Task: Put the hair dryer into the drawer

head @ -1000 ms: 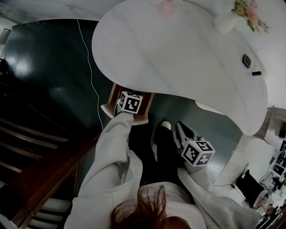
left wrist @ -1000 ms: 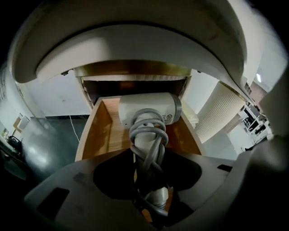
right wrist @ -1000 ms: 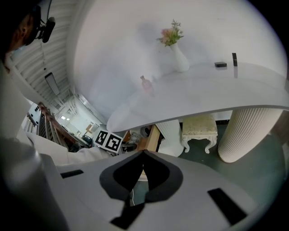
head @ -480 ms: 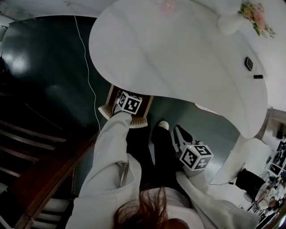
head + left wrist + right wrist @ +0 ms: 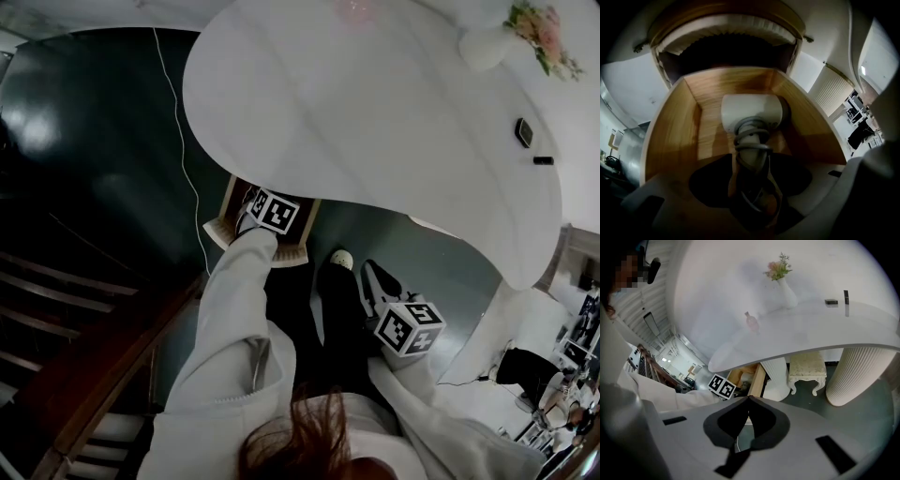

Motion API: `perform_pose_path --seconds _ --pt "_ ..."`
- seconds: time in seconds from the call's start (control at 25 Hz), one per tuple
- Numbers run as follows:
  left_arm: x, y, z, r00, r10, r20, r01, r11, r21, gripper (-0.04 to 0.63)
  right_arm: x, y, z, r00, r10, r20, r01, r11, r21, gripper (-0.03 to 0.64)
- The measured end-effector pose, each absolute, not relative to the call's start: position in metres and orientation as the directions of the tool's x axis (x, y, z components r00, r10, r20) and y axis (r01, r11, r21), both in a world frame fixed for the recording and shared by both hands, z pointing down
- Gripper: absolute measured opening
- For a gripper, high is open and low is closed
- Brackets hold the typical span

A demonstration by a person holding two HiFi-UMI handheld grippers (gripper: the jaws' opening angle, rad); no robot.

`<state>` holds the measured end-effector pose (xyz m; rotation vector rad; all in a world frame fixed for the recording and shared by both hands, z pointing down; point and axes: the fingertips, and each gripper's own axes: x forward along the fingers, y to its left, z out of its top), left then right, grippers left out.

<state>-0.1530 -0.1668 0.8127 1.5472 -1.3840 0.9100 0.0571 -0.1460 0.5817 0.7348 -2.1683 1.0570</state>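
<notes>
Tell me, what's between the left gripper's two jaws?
The handle of the hair dryer, wrapped in its cord, lying in the drawer. The left gripper has just been opening its jaws. The left gripper view shows it.

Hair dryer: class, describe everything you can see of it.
The hair dryer is white, with a rounded barrel and a grey cord coiled around its handle. It lies in the open wooden drawer, barrel toward the back. The handle sits between the jaws of the left gripper, which have just been opening. Slivers of wood show beside the handle, so the pads seem clear of it.
</notes>
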Motion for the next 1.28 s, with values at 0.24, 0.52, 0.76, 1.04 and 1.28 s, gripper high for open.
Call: perform_pose_path --seconds 0.24,0.52,0.76,1.04,1.28 --pt "-0.147 -0.176 0.794 0.130 -0.425 0.896 -0.991 -0.070 0.111 0.310 0.059 -0.149 0.584 -0.667 -0.210 0.715 -0.693 0.527 -0.492 0.049" --pt "-0.146 -0.176 0.762 0.192 -0.425 0.884 -0.976 0.008 0.217 0.316 0.053 -0.155 0.580 -0.693 -0.206 0.691 -0.666 0.550 -0.504 0.049" --pt "-0.139 -0.161 0.738 0.217 -0.420 0.881 -0.966 0.035 0.255 0.316 0.043 -0.158 0.569 -0.718 -0.202 0.666 -0.637 0.576 -0.513 0.049" --pt "-0.129 -0.157 0.702 0.236 -0.473 0.849 -0.955 0.050 0.293 0.316 0.032 -0.163 0.556 -0.750 -0.201 0.630 -0.604 0.596 -0.529 0.049" --pt "-0.119 -0.149 0.680 0.254 -0.504 0.826 -0.942 0.064 0.329 0.316 0.017 -0.163 0.545 -0.780 -0.176 0.600 -0.560 0.624 -0.545 0.049"
